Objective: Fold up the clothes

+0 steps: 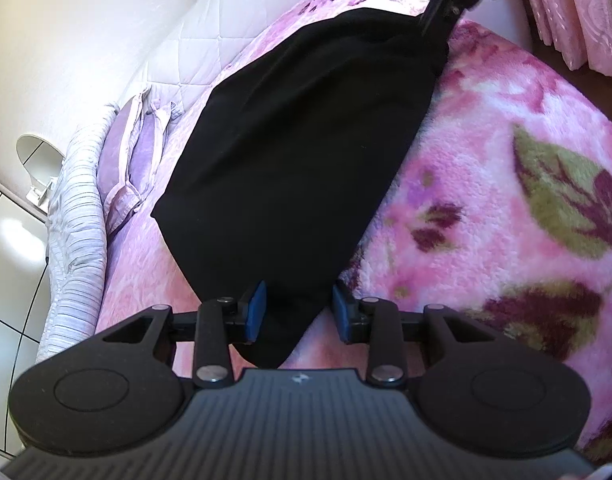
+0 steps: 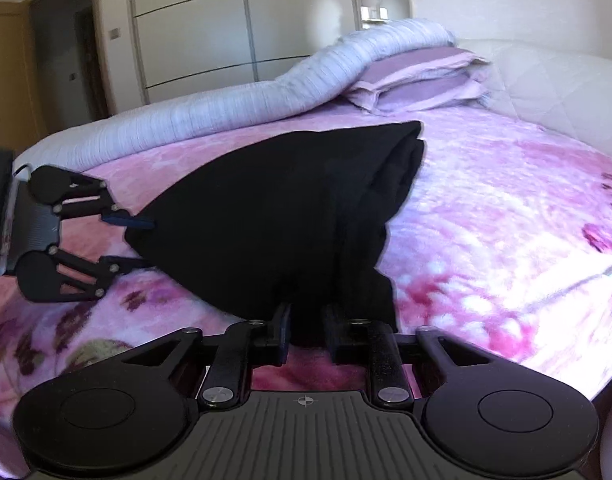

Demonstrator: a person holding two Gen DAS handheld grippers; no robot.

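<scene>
1. Two tongs meet one black garment (image 1: 298,152) lying on the bed's pink floral blanket (image 1: 486,184), already doubled into several layers along one side.
2. The left tongs (image 1: 300,312) stand partly open, blue pads either side of a garment corner, not visibly pinching it.
3. The right tongs (image 2: 306,330) have narrower jaws with black cloth between them; whether they actually pinch it, I cannot tell.
4. The cloth looks soft, light and limp, so it will likely sag and slide between layers; corners and the doubled edge seem the surest hold.
5. No containers show; purple pillows (image 2: 418,76) and a striped rolled quilt (image 2: 234,108) lie at the bed's far side.
</scene>
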